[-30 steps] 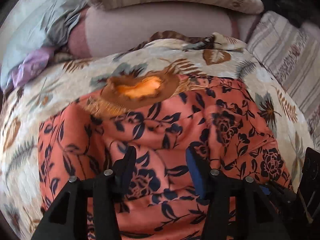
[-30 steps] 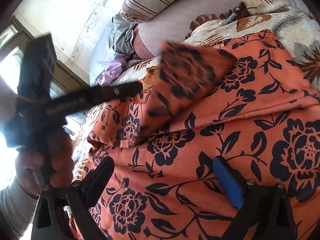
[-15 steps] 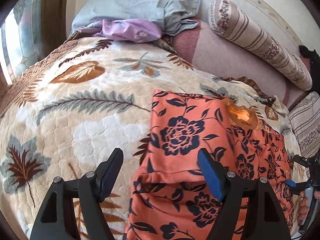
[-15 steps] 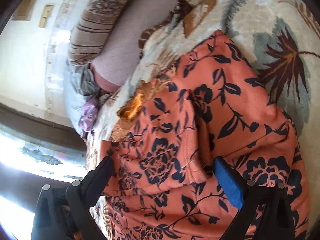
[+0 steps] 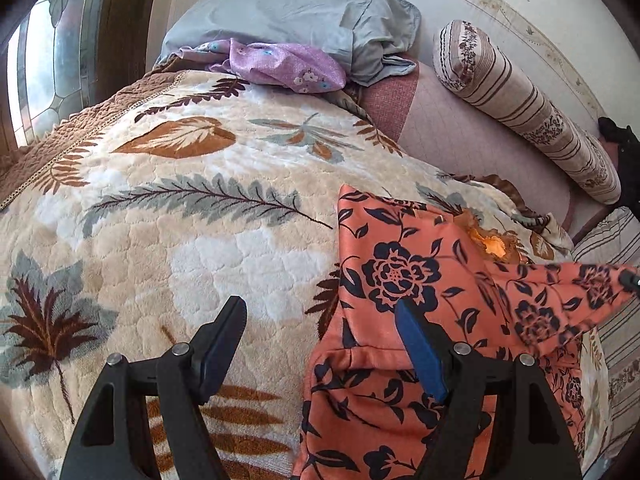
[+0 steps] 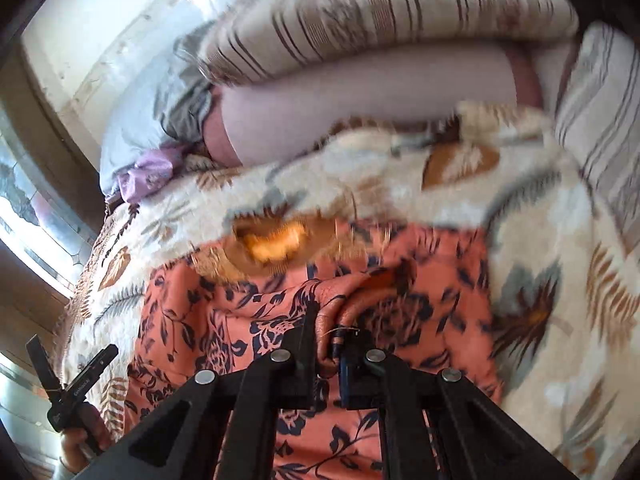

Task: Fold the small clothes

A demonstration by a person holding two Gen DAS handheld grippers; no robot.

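The left gripper [image 5: 320, 344] hovers low over the leaf-print blanket [image 5: 192, 216], its fingers [image 5: 224, 332] spread wide and holding nothing, at the edge of the orange floral garment [image 5: 400, 276]. The right gripper [image 6: 332, 344], fingers pressed together, pinches a raised fold of that garment on the bed.

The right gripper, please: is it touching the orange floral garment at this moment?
Touching. The right wrist view shows the right gripper with jaws closed on a bunched fold of the orange floral garment.

One orange floral garment [image 5: 404, 280], one leaf-print blanket [image 5: 200, 216], two striped bolsters [image 5: 524, 108], one grey pillow [image 5: 288, 12], one purple cloth [image 5: 280, 66].
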